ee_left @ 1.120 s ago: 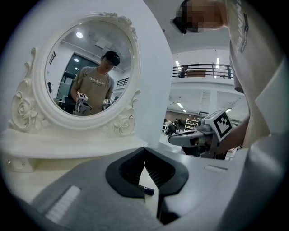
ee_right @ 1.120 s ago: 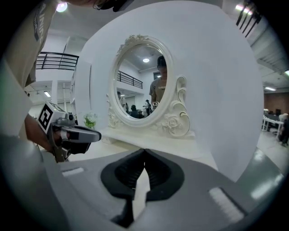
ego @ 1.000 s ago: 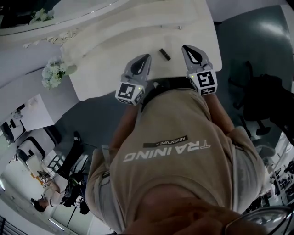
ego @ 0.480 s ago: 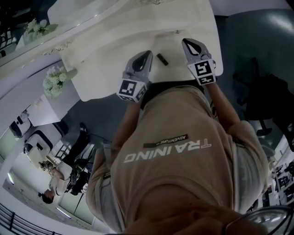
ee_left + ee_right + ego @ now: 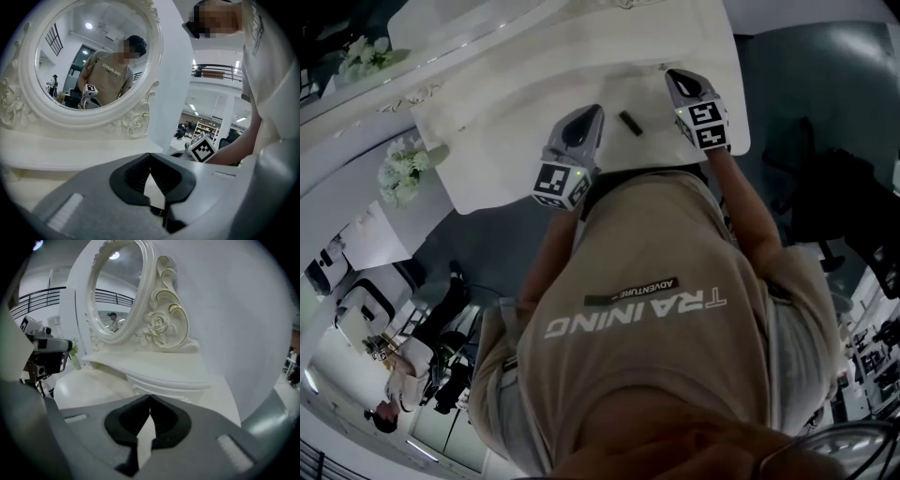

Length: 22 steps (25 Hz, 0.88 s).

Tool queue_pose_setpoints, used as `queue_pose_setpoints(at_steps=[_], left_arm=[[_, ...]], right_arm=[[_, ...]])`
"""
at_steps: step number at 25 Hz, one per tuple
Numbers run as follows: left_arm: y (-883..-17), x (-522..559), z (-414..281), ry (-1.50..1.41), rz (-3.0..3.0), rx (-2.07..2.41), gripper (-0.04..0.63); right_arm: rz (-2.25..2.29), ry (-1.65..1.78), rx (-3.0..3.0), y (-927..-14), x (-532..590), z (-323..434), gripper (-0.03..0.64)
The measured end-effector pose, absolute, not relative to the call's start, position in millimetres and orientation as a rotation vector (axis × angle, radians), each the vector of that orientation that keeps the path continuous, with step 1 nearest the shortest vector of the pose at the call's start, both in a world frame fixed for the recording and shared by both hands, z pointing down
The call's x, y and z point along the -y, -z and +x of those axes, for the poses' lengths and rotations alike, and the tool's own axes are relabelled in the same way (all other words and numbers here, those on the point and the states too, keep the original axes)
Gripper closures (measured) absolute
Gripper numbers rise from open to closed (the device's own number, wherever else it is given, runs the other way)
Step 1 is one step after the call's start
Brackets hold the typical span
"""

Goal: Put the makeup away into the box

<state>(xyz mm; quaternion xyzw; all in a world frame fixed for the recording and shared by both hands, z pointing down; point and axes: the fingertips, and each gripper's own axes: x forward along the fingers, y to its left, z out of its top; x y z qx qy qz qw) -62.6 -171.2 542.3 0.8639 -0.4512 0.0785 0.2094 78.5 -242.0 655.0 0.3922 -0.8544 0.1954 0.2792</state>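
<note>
Makeup (image 5: 630,123): small dark stick, flat on white vanity (image 5: 534,84). Left gripper (image 5: 594,114), right gripper (image 5: 673,77): jaws together, empty.

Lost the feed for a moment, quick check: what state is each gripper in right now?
Left gripper: closed, nothing held.
Right gripper: closed, nothing held.

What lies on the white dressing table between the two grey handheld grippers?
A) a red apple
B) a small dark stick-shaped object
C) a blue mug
B: the head view shows a small dark stick-shaped object on the white dressing table, between the left gripper and the right gripper.
</note>
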Motion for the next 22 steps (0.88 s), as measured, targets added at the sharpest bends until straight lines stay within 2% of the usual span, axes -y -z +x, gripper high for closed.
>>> queue_pose_setpoints(at_steps=[2, 3, 4, 5, 17, 19, 22], left_arm=[[-539, 169, -70, -0.198, 2.404, 1.256, 0.588], [-537, 168, -73, -0.183, 2.406, 1.256, 0.588], [-536, 168, -77, -0.168, 2.410, 1.254, 0.588], [-536, 166, -80, -0.155, 2.415, 1.249, 0.588], [-538, 165, -120, -0.097, 2.443, 1.220, 0.588], [-542, 165, -128, -0.096, 2.437, 1.217, 0.588], [-548, 165, -135, -0.098, 2.433, 1.199, 0.588]], right_arm=[[1.086, -0.590, 2.251, -664, 243, 79, 0.612], [1.099, -0.617, 2.232, -668, 245, 79, 0.582], [1.103, -0.631, 2.217, -671, 246, 76, 0.491], [1.099, -0.636, 2.204, -674, 246, 73, 0.456], [1.205, -0.702, 2.040, -704, 251, 51, 0.459], [1.249, -0.707, 2.016, -706, 253, 51, 0.502], [1.272, -0.715, 1.994, -707, 251, 53, 0.503]])
